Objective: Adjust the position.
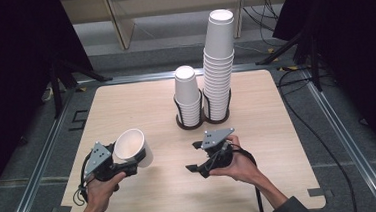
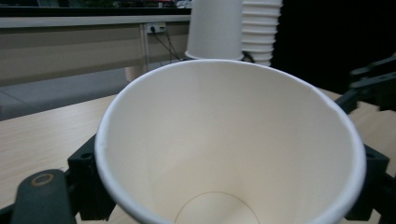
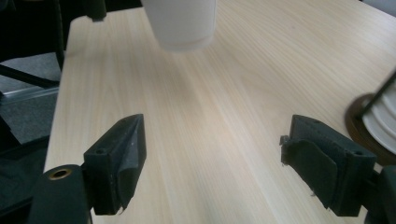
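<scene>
Left tool (image 1: 130,165): my jaws are clamped on a single paper cup (image 1: 134,147), held tilted over the counter's (image 1: 281,179) near left.
Hidden: the cup's mouth covers my left jaws' tips.
Right tool (image 1: 195,157): jaws wide apart, holding nothing.
Cut off: the tall cup stack (image 1: 218,69) in my left tool's view.
Room: bare counter between my tools.

Paper, pale wood and matt black plastic

The paper cup (image 2: 229,140) looks matt white and smooth inside — like the stacked cups (image 1: 218,64). The table (image 1: 140,99) is light wood-grain laminate with a soft sheen. The right gripper (image 3: 212,163) has matt black plastic jaws — its pads (image 3: 128,172) look rubbery and frayed.
</scene>
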`<action>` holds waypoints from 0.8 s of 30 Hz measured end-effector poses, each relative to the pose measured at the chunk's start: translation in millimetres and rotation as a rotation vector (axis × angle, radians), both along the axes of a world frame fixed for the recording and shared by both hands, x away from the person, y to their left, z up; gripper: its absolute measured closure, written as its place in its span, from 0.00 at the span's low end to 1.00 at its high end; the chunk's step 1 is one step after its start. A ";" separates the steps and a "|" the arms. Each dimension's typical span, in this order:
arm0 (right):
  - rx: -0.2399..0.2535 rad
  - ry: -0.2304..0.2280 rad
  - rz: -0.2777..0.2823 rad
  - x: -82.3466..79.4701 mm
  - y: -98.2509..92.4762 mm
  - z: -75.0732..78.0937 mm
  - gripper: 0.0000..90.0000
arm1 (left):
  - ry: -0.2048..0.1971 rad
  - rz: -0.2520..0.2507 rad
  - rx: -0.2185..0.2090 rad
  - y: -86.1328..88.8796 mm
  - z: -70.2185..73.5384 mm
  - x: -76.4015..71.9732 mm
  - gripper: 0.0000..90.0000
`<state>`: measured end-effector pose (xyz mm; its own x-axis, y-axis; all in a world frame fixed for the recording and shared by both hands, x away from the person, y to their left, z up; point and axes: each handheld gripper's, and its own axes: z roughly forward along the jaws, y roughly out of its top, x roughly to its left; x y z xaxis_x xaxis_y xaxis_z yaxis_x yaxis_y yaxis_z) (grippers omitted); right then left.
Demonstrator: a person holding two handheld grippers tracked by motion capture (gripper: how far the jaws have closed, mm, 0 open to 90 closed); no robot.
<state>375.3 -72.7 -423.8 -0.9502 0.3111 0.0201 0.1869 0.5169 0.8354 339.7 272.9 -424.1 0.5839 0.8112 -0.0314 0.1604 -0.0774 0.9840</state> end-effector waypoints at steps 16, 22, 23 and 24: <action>-0.035 -0.009 -0.113 -7.6 -39.4 -10.1 0.23 | 0.017 0.109 0.039 11.9 -10.7 52.7 0.16; -0.040 0.004 -0.127 -12.5 -45.5 -15.5 0.21 | 0.042 0.141 0.035 16.4 -13.8 67.0 0.16; -0.044 0.004 -0.131 -13.7 -45.9 -16.3 0.21 | 0.045 0.148 0.034 17.2 -13.6 69.4 0.16; -0.052 -0.017 -0.123 -13.7 -46.6 -16.8 0.21 | 0.050 0.152 0.030 17.6 -13.4 71.6 0.16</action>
